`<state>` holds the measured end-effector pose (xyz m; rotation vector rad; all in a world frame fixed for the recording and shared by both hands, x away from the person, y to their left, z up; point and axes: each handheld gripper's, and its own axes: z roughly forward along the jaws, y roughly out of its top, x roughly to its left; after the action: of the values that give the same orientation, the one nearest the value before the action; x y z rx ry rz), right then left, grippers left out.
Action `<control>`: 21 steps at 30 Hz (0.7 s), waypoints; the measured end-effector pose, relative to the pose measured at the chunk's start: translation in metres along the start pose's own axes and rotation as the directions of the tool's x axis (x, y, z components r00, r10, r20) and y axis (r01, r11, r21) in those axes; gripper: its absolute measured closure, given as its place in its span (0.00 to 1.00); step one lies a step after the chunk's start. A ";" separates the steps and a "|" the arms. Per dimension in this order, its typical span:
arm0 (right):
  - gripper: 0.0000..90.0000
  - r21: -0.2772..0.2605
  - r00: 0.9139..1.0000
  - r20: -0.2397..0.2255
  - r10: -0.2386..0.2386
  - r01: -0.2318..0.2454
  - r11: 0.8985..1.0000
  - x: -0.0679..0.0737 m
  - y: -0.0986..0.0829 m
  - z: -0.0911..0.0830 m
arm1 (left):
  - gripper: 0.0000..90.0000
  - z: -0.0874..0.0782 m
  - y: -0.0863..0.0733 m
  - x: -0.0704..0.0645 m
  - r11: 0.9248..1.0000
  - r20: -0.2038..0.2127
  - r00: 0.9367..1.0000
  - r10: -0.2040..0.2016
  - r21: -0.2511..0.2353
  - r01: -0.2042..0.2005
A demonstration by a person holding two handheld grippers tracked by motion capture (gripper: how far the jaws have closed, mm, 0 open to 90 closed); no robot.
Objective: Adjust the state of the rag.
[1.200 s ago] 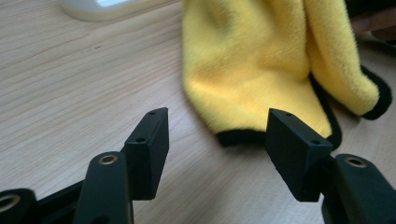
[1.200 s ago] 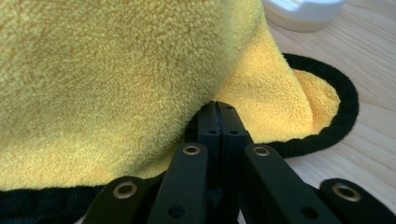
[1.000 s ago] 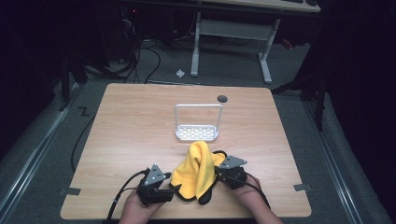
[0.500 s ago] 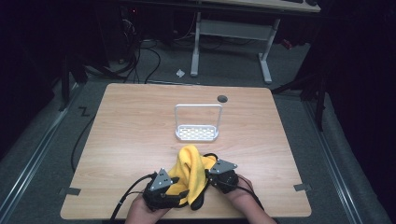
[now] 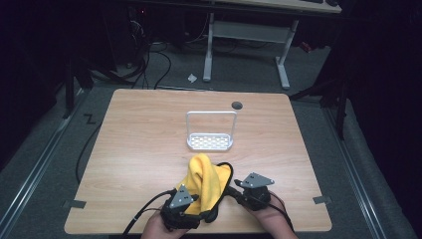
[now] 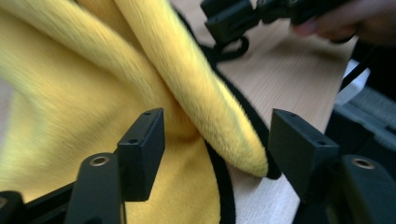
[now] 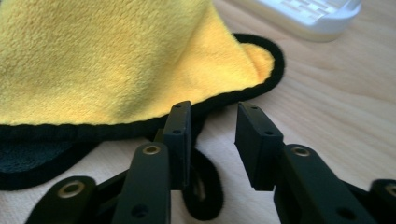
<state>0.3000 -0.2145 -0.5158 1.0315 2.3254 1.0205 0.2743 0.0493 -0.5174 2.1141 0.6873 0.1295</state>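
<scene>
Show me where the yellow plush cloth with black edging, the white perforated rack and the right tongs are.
yellow plush cloth with black edging (image 5: 205, 180), high view, raised fold.
white perforated rack (image 5: 211, 142), high view, base plate.
right tongs (image 7: 212, 140), right gripper view, gap between tips.

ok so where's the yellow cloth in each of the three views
High view: the yellow cloth is bunched at the table's near edge, between the left gripper and right gripper.
Left gripper view: it covers the left and middle, a fold hanging between the open jaws.
Right gripper view: upper left, beyond the jaws.
Shared landmark: the cloth's black edging.
</scene>
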 end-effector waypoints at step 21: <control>0.77 0.051 0.997 -0.075 0.021 -0.017 0.999 0.006 -0.002 0.018 | 0.94 -0.051 0.001 0.050 0.981 -0.159 0.977 -0.142 -0.156 0.117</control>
<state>0.3063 -0.2026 -0.5293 1.0529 2.4173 1.0297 0.3001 0.1118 -0.4938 1.9273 0.8877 0.2814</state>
